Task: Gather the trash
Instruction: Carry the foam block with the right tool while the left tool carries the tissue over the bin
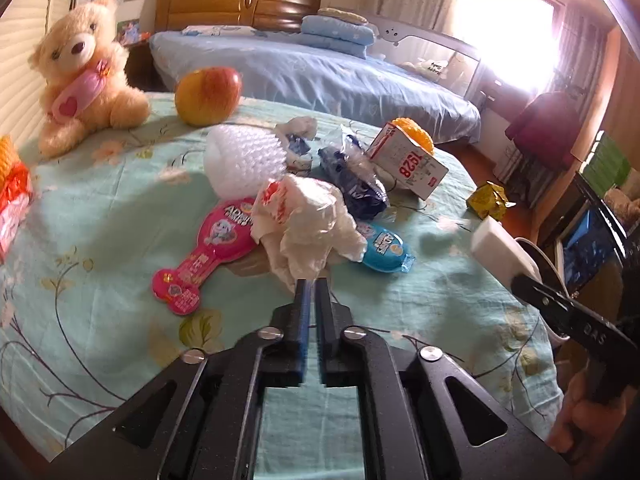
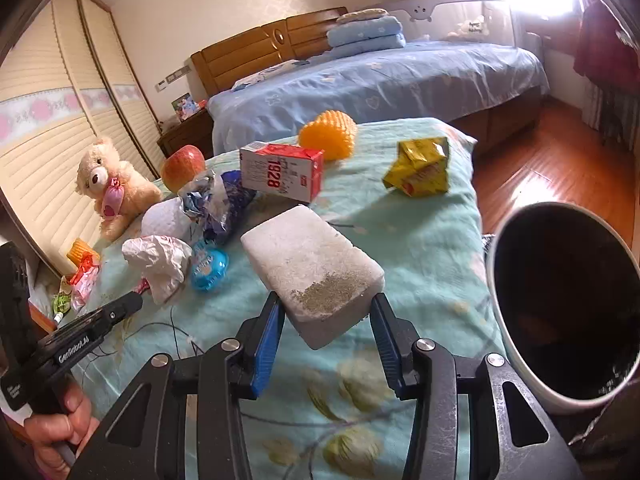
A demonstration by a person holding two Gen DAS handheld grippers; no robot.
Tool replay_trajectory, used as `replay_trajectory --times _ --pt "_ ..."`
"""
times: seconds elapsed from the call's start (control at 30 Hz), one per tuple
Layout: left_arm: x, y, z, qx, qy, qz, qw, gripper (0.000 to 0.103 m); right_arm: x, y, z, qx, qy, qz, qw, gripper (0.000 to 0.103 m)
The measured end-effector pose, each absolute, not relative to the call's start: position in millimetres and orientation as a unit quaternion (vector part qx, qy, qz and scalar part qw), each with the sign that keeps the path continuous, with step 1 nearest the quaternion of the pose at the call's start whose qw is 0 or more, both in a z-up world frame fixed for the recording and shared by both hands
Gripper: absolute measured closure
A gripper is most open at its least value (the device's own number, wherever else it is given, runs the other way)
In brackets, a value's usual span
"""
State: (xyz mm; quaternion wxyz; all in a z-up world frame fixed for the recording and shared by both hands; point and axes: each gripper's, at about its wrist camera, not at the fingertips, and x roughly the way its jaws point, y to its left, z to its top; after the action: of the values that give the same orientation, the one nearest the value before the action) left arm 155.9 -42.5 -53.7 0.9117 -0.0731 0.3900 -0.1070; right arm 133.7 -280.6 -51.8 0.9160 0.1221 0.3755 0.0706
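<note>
My left gripper (image 1: pixel 312 286) is shut on the lower edge of a crumpled white plastic bag (image 1: pixel 308 224) that lies on the green floral bedspread (image 1: pixel 120 220). From the right wrist view the same gripper (image 2: pixel 134 302) touches the bag (image 2: pixel 160 260) from the left. My right gripper (image 2: pixel 326 320) is shut on a white foam block (image 2: pixel 316 268), held above the bedspread. In the left wrist view the block (image 1: pixel 500 248) shows at the right.
A white bin (image 2: pixel 516 352) with a dark liner stands close on the right. On the bedspread lie a milk carton (image 2: pixel 280 168), yellow wrapper (image 2: pixel 420 168), blue wrapper (image 1: pixel 356 184), bubble wrap (image 1: pixel 244 160), pink pack (image 1: pixel 212 248), blue pack (image 1: pixel 386 248), apple (image 1: pixel 208 96) and teddy bear (image 1: pixel 84 76).
</note>
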Motion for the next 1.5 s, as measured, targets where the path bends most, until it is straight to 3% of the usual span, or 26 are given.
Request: replay_trajectory --times 0.07,0.1,0.13,0.23,0.27,0.3,0.33,0.77,1.5 --pt "160 -42 -56 -0.073 0.394 -0.1 0.911 0.072 130 -283 -53 0.127 0.377 0.067 0.915 0.058" --pt "164 -42 -57 -0.071 0.396 -0.095 0.91 0.056 129 -285 -53 0.129 0.377 0.066 0.915 0.058" --pt "166 -43 -58 -0.07 0.397 -0.093 0.911 0.054 127 -286 -53 0.133 0.376 0.066 0.915 0.058" --pt "177 -47 -65 -0.06 0.406 -0.088 0.908 0.056 123 -286 -53 0.137 0.375 0.064 0.915 0.058" --pt "180 -48 -68 -0.06 0.414 -0.091 0.904 0.062 122 -286 -53 0.137 0.375 0.064 0.915 0.058" --pt "183 -50 -71 -0.061 0.421 -0.098 0.9 0.084 122 -285 -53 0.136 0.376 0.063 0.914 0.058" --pt "185 -50 -72 -0.062 0.425 -0.103 0.897 0.088 121 -285 -53 0.135 0.377 0.062 0.914 0.058" --pt "149 -52 -47 -0.075 0.38 -0.135 0.912 0.09 99 -300 -45 0.145 0.356 0.046 0.922 0.058" --pt "123 -178 -39 0.002 0.377 -0.261 0.888 0.09 57 -376 -49 0.173 0.342 -0.055 0.922 0.058"
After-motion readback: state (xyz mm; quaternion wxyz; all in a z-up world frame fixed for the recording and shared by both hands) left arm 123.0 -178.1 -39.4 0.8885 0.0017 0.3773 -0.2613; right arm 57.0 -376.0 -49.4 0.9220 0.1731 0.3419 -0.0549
